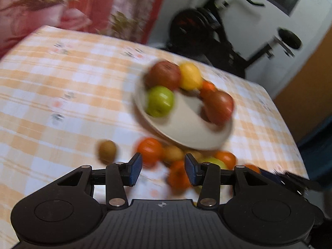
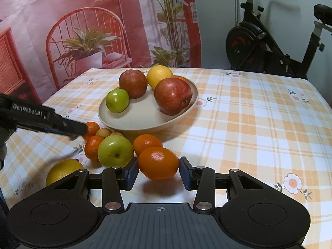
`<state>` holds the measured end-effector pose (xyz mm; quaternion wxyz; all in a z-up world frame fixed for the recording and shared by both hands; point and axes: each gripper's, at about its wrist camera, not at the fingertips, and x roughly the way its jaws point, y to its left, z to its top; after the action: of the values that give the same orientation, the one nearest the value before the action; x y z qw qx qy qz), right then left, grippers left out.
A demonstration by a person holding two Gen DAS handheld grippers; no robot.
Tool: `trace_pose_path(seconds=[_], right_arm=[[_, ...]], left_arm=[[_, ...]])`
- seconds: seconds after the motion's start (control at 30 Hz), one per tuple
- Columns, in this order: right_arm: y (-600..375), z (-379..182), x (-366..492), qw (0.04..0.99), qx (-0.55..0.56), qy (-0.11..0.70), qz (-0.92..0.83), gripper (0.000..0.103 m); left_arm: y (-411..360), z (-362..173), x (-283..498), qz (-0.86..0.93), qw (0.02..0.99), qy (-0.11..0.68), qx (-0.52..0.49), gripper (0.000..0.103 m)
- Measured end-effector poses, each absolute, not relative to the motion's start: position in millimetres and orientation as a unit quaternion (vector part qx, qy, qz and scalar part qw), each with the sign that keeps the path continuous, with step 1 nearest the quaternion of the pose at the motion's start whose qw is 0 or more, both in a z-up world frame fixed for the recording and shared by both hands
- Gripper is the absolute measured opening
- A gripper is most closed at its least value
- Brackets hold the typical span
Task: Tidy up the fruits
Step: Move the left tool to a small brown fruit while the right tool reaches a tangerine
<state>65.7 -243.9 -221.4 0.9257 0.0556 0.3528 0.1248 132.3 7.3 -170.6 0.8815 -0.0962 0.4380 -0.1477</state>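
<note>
Right claw [image 2: 158, 173]: jaws set narrowly apart around 1 large orange [image 2: 158, 162], which sits between the blue pads and looks lifted a little off the tabletop [image 2: 249, 124], near its front edge; whether the pads actually press on it cannot be told. Left claw [image 1: 163, 170]: part-open and empty, hovering over the loose fruit pile just in front of the bowl [image 2: 145, 122]; that view is blurred.

Risks, judged: the orange is round and smooth, so a light or off-centre grip could let it slip and roll toward the tabletop edge. The 2 claws work close together beside the pile, so a fruit could be knocked loose. The bowl's far half is crowded, so a dropped fruit could bounce out.

Count, in the bowl: 2 red apples [image 2: 173, 95], 1 green apple [image 2: 117, 100], 1 yellow lemon [image 2: 158, 75], 1 orange fruit barely seen behind.

Count, on the tabletop: 1 green apple [image 2: 115, 151], 1 lemon [image 2: 62, 171], 3 small oranges [image 2: 147, 142], 2 small tan fruits [image 2: 103, 132], 1 brown kiwi-like fruit [image 1: 107, 150].
</note>
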Motion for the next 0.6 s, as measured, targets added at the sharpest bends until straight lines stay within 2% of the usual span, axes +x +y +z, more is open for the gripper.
trace_pose_path(seconds=[0.23,0.6], right_arm=[[-243.6,-221.7,66.5,0.926,0.056,0.352,0.123,0.039],[-250.0,-219.6,68.6,0.928,0.056,0.351,0.111,0.039]], left_arm=[[47.7,-176.0,146.1,-0.049,0.897,0.424,-0.114,0.047],[43.7,-191.6,153.1,-0.060,0.888,0.441,-0.112,0.047]])
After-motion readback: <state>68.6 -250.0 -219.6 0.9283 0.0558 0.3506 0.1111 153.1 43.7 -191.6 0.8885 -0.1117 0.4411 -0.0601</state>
